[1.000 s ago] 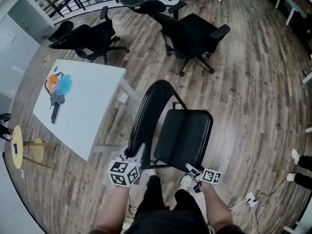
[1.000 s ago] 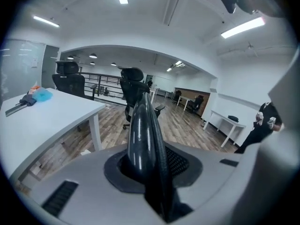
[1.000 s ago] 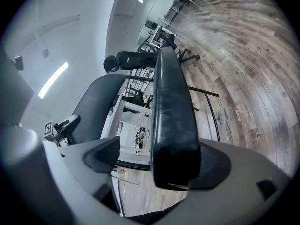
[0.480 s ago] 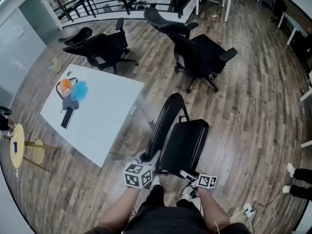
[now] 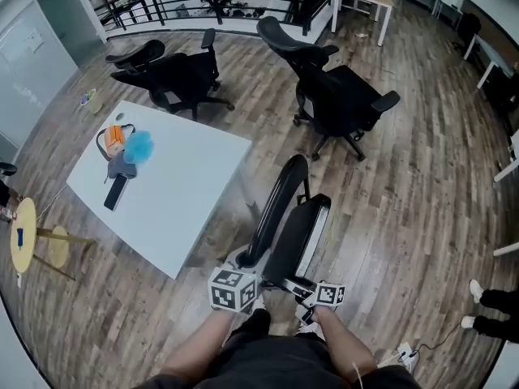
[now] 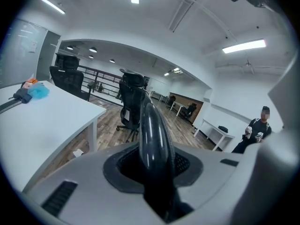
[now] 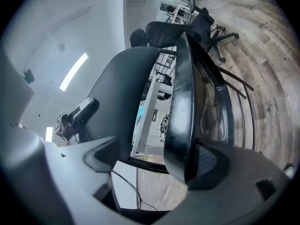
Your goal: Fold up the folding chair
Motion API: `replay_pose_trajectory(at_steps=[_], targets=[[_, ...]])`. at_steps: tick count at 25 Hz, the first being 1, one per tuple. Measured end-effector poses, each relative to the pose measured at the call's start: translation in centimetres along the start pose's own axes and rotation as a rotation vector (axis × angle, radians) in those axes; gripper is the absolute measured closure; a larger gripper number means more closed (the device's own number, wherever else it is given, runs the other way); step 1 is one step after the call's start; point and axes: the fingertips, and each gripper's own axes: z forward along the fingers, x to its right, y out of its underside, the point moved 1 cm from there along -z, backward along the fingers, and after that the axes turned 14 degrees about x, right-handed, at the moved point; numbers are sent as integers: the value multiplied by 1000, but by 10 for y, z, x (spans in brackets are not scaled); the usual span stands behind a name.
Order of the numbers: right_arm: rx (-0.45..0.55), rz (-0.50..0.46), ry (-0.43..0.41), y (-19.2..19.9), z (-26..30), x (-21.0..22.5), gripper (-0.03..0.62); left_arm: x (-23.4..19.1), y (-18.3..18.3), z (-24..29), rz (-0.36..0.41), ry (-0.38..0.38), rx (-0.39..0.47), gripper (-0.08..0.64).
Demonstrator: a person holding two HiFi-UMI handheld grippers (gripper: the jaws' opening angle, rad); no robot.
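The black folding chair stands right in front of me, its curved backrest (image 5: pixel 280 201) edge-on and its seat (image 5: pixel 298 237) tipped up steeply, close to the backrest. My left gripper (image 5: pixel 243 260) is at the backrest's top rim. In the left gripper view that rim (image 6: pixel 151 130) runs between the pads of the left gripper (image 6: pixel 154 168), which touch it while the jaws are opening. My right gripper (image 5: pixel 298 284) is at the seat's front edge. There the seat edge (image 7: pixel 180 107) lies against one pad of the right gripper (image 7: pixel 157 161), with a clear gap to the other.
A white table (image 5: pixel 186 193) stands close on the chair's left, with an orange and blue bundle (image 5: pixel 126 146) on it. Black office chairs (image 5: pixel 345 96) (image 5: pixel 174 75) stand beyond. A small round stool (image 5: pixel 20 237) is at far left. A person's shoes (image 5: pixel 485 305) and a power strip (image 5: pixel 403 353) are on the floor at right.
The seat has swung up from flat to nearly against the backrest, and my right gripper has risen with its front edge. My left gripper stayed on the backrest rim and lifted slightly.
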Motion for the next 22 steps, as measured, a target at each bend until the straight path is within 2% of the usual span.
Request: replay_pose_trajectory(at_steps=[9,15,19,22], targets=[[24,104,-44,21,80,-34,158,-21,-13,-12,-8,8,-14,443],[29,98,-64,26,100,-42,158,-31,-16,-16,-5,4,-14,442],[28,119,-39,31,110,-39,158,-51,-21,-20,-19,15,-12,440],[45,122,-84,31,119,-41,158,-64,-24,-22,-35,23,-10,440]])
